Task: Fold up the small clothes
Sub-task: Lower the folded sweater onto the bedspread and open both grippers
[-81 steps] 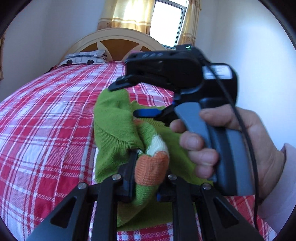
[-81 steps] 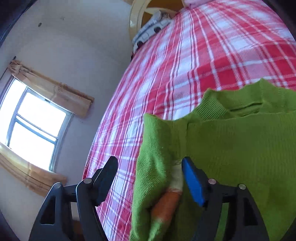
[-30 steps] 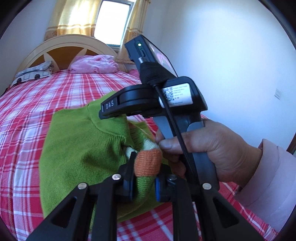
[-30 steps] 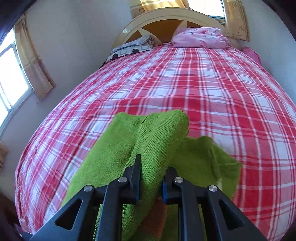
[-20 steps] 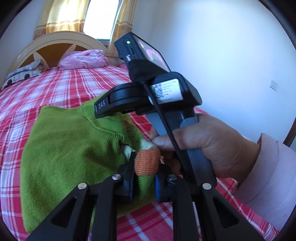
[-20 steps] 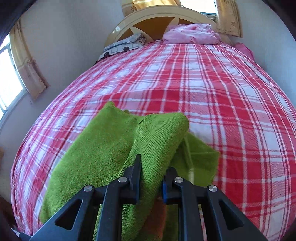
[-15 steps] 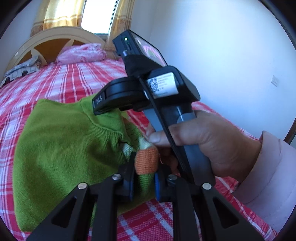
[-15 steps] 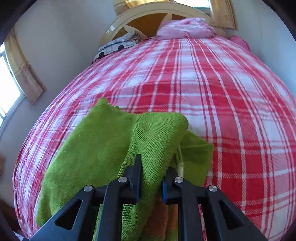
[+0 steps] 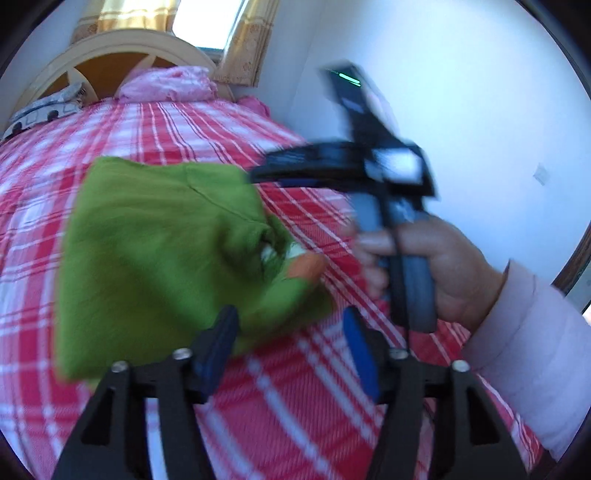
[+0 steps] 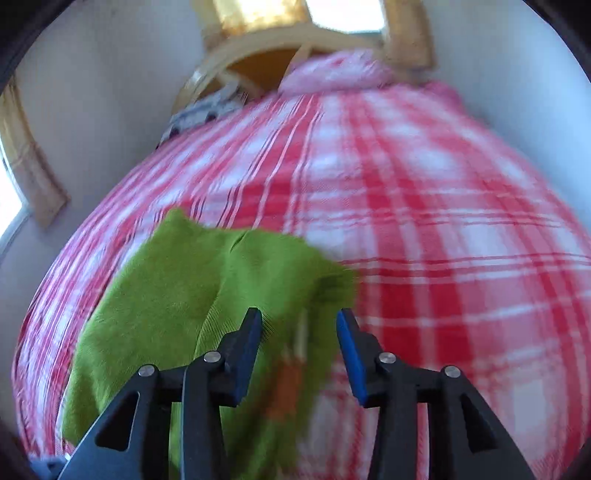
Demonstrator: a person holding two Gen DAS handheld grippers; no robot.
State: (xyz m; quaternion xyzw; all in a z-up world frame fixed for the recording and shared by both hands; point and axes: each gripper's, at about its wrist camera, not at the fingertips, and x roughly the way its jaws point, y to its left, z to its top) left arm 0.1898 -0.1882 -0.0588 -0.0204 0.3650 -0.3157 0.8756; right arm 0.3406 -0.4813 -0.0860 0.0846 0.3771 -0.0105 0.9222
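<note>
A small green knit sweater [image 9: 155,243] with an orange and white cuff [image 9: 304,266] lies folded on the red plaid bed [image 9: 295,406]. My left gripper [image 9: 291,332] is open and empty, just in front of the sweater's near edge. My right gripper [image 10: 299,328] is open and empty above the sweater [image 10: 207,295], whose orange patch [image 10: 288,384] shows between the fingers. In the left wrist view the right gripper [image 9: 362,173] is blurred, held in a hand right of the sweater.
The bed's headboard [image 9: 110,55] stands at the far end with a pink pillow [image 9: 170,83] and a grey patterned pillow [image 9: 44,110]. A white wall [image 9: 443,92] runs along the right. A curtained window [image 10: 343,11] is behind the headboard.
Both grippers have opened and let go of the sweater, which now lies on the bed. Both have pulled back a little; the right one has lifted away to the right.
</note>
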